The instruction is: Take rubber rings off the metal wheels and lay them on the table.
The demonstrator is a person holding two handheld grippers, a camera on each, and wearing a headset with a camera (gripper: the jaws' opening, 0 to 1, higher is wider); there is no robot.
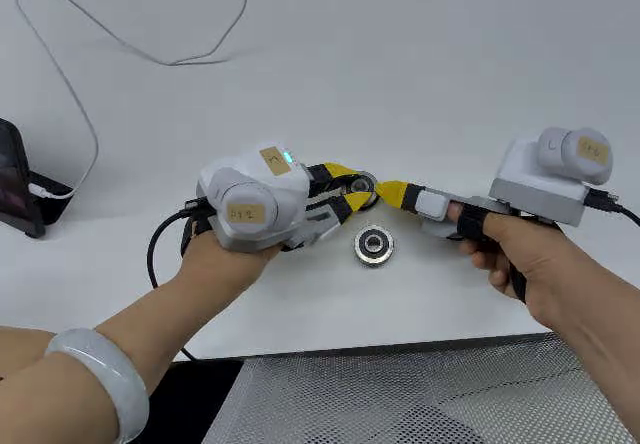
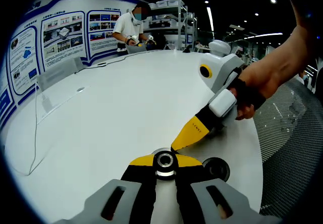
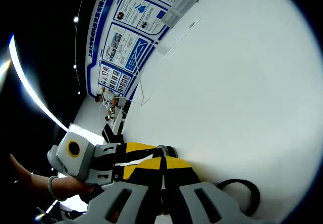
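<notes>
Both pairs of jaws are closed. The left gripper (image 1: 350, 189) has one metal wheel (image 2: 165, 161) clamped between its yellow tips and holds it just above the white table (image 1: 400, 54). The right gripper (image 1: 388, 194) comes in from the other side with its tips pressed together against that wheel's rim. Whether they have actually caught the rubber there, I cannot tell.

A second wheel (image 1: 373, 245) lies flat on the table just in front of the two grippers, with its black rubber ring (image 1: 373, 260) on it.

I'd say the first ring is being pulled off. The next move calls for the left gripper to hold steady while the right peels the rubber outward over the rim, then sets it down on the table.

Tan stickers (image 1: 245, 212) on both grippers carry handwriting too small to read. The wall posters (image 2: 60, 32) in the left gripper view are just as unreadable.
</notes>
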